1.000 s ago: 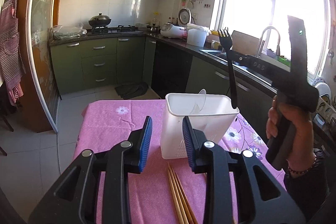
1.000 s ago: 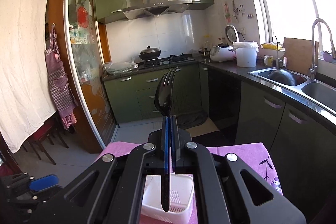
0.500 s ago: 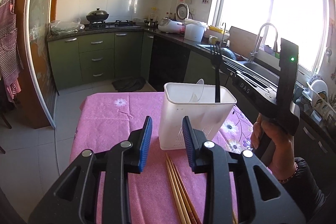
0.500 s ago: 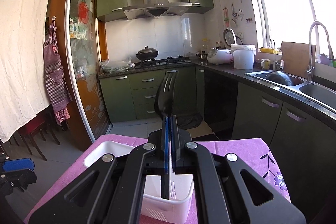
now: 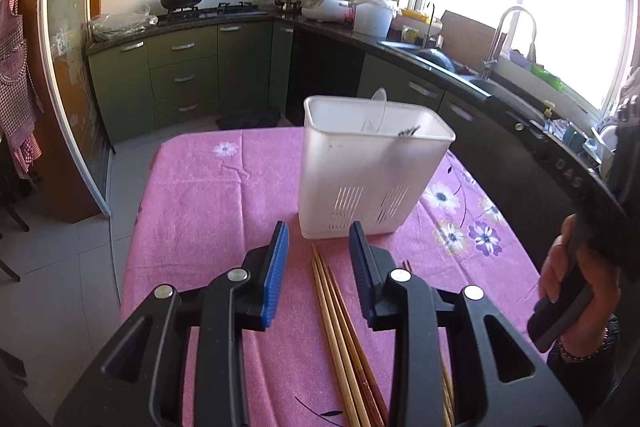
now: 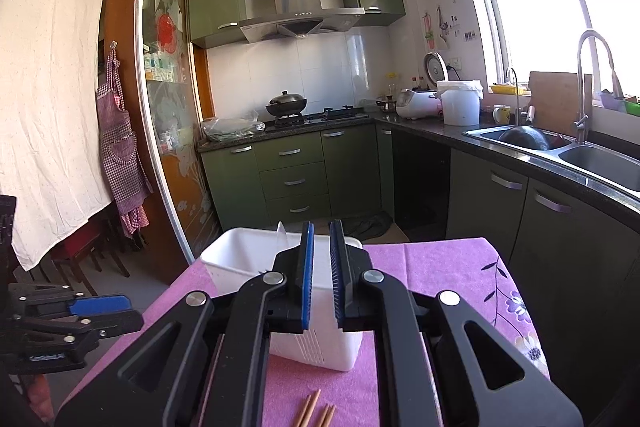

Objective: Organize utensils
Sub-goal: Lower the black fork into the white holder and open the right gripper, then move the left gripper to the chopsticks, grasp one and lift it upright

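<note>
right claw (image 6: 320,267) is opening, empty, over the white holder (image 6: 240,259); left claw (image 5: 318,267) gapes empty above chopsticks (image 5: 340,327).

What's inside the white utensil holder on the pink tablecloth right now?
Inside the white utensil holder, a clear plastic spoon pokes above the rim, and the dark fork's tines show just at it. The opaque walls hide their lower parts and anything else inside.

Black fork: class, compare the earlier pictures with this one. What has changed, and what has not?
The right claw has let go of the black fork, now lying inside the white holder; its jaws are opening, empty. The left claw stays open over the chopsticks, untouched on the pink cloth.
</note>
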`<state>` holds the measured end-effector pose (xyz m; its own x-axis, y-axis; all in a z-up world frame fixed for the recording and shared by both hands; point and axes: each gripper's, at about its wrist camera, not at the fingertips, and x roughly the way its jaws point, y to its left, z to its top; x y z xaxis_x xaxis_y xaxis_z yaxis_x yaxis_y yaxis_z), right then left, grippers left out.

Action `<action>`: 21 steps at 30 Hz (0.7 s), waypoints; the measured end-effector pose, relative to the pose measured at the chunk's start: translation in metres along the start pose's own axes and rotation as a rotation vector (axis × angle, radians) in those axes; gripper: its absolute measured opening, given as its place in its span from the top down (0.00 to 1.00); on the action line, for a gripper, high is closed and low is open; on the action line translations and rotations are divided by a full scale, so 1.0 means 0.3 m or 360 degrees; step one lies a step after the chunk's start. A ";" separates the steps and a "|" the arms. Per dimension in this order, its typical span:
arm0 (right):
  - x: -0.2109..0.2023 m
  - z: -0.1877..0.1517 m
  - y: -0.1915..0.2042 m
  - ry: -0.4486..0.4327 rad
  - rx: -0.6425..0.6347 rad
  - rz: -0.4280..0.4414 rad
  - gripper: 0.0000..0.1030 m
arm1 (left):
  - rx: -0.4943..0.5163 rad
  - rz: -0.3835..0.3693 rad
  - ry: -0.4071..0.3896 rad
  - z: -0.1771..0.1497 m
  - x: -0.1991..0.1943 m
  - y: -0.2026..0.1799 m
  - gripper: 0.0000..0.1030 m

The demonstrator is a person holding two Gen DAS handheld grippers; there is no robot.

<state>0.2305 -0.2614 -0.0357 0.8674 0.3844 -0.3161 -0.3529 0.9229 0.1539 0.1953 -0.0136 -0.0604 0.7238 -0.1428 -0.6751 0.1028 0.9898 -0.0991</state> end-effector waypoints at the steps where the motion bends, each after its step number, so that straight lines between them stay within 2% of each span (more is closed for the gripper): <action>1: -0.027 -0.020 -0.008 0.0023 0.0006 -0.0004 0.91 | 0.0005 0.0007 0.0065 -0.013 0.028 -0.003 0.71; 5: -0.120 -0.123 -0.038 0.0127 0.0017 -0.0039 0.75 | -0.0009 0.0012 0.0371 -0.083 0.161 -0.008 0.71; 9: -0.181 -0.215 -0.063 0.0210 0.0060 -0.0043 0.75 | -0.0011 0.0043 0.0590 -0.138 0.281 -0.011 0.71; 12: -0.204 -0.261 -0.085 0.0264 0.0094 -0.0033 0.75 | -0.0013 0.0079 0.0677 -0.159 0.336 -0.017 0.71; 14: -0.213 -0.279 -0.107 0.0284 0.0132 -0.0019 0.75 | 0.0002 0.0107 0.0717 -0.161 0.357 -0.022 0.78; 15: -0.218 -0.286 -0.117 0.0293 0.0145 -0.0019 0.75 | -0.0004 0.0119 0.0735 -0.162 0.365 -0.021 0.79; 21: -0.234 -0.285 -0.163 0.0300 0.0213 -0.0007 0.71 | 0.0008 0.0127 0.0772 -0.153 0.379 -0.044 0.83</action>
<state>0.1567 -0.3317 -0.1011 0.7834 0.3893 -0.4845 -0.2888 0.9183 0.2708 0.2450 -0.0431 -0.1694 0.3285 -0.0500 -0.9432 0.0641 0.9975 -0.0306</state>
